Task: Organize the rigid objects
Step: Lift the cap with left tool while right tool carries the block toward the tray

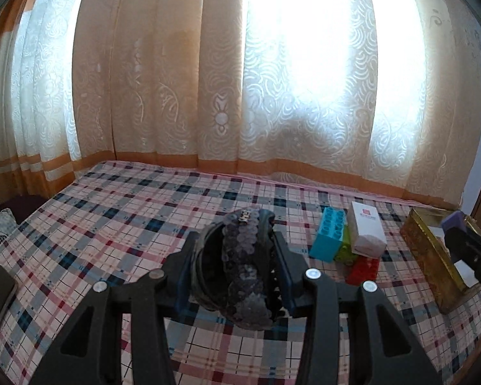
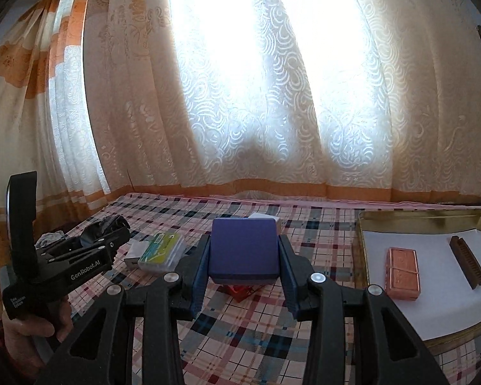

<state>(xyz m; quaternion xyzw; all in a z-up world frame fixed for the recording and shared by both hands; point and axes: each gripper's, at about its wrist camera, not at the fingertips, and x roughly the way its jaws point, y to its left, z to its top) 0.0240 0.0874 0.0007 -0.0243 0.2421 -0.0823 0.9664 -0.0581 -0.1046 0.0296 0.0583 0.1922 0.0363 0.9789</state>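
The right claw (image 2: 244,268), at frame centre, is clamped on a matte purple rounded-square box (image 2: 243,250), held above the plaid-sheeted bed (image 2: 227,330); it looks stiff, light and smooth, best gripped across its flat sides. At right lies an open gold tin (image 2: 362,250) holding a copper bar (image 2: 403,271) and a brown comb (image 2: 467,266). The left claw (image 1: 237,266) pinches a dark sequinned shoe-like item (image 1: 240,266), rigid but irregular, with toy blocks (image 1: 328,237) to its right.
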